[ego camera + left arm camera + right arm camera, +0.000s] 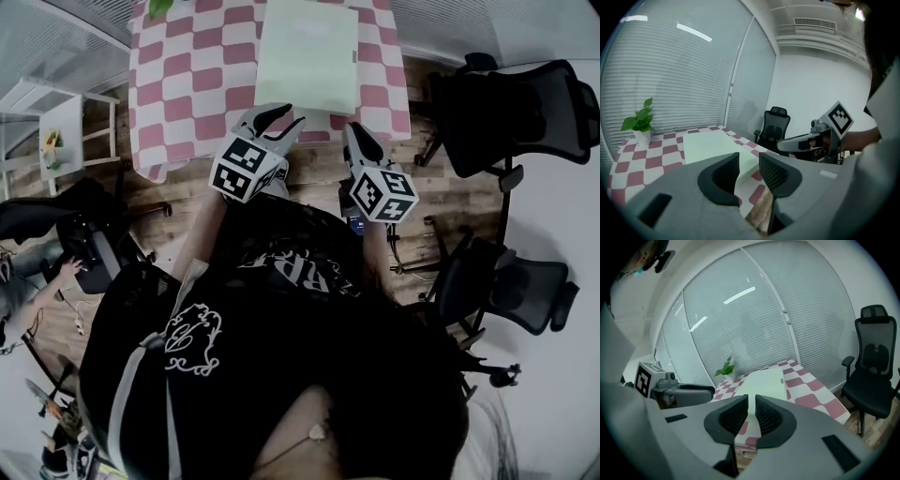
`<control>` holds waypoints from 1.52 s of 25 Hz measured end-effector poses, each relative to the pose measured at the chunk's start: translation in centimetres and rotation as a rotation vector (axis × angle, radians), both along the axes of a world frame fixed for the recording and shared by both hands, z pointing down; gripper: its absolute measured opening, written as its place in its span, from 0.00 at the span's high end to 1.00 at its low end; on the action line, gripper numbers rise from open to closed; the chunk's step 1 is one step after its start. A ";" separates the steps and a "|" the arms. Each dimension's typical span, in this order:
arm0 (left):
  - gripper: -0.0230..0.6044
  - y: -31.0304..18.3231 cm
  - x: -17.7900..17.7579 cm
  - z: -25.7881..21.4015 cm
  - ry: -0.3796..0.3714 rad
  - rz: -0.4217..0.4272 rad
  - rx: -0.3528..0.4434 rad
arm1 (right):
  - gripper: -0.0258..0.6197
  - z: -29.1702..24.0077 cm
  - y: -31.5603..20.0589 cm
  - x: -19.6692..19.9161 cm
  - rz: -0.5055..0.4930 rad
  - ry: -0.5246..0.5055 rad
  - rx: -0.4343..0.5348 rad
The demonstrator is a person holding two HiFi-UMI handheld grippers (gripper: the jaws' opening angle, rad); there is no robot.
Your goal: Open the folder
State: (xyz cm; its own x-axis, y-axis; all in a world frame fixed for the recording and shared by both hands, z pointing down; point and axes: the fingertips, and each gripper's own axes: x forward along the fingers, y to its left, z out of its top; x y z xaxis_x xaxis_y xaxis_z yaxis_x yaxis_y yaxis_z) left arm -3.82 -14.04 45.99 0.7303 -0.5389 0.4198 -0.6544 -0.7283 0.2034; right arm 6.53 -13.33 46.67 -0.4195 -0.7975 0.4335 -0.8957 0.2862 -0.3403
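The pale green flat folder (307, 56) lay closed on the bench (150, 159), which was draped in a pink-and-white checked cloth (187, 89). Its near edge lay close to the bench's front rim, presumably so it could be reached from where the person stood. Both tools were held short of it, above the wooden floor (319, 169) just in front of the bench, and neither touched it.

The left gripper (281, 118) pointed gently downward toward the folder's near left corner. Its fingers (723, 177) stood partly apart with nothing between them, a gap that looked suited to slipping over a thin cover edge. The right gripper (357, 132) was held beside it, aimed near the folder's near right corner, and its fingers (735, 417) were closed together and empty.

By this showing the task had not yet begun, as the cover was down. Closed fingers on the right could press the back down while the left lifted the cover, though which edge opened could not be told. A small potted plant (640, 123) stood at a far corner, well apart from the folder.
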 end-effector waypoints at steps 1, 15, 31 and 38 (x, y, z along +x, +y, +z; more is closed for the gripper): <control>0.76 -0.7 0.2 0.4 -0.011 0.016 -0.003 | 0.89 0.4 -0.5 0.3 0.008 -0.005 -0.010; 0.61 -4.8 4.3 7.5 -0.283 0.276 -0.017 | 0.74 7.9 -4.2 2.7 0.044 -0.034 -0.215; 0.55 -5.8 9.5 12.3 -0.661 0.447 0.137 | 0.74 10.6 -6.3 4.9 -0.055 -0.110 -0.327; 0.54 -5.9 9.5 13.9 -0.783 0.494 0.163 | 0.74 12.4 -6.0 6.4 -0.065 -0.104 -0.378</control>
State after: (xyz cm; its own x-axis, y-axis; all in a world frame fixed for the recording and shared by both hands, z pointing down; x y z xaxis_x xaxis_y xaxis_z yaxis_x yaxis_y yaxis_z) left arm 5.68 -19.95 59.93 0.4334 -0.3385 0.8352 -0.1706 -0.9408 -0.2928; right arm 12.98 -19.34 59.08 -0.5207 -0.5604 0.6441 -0.8353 0.1782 -0.5202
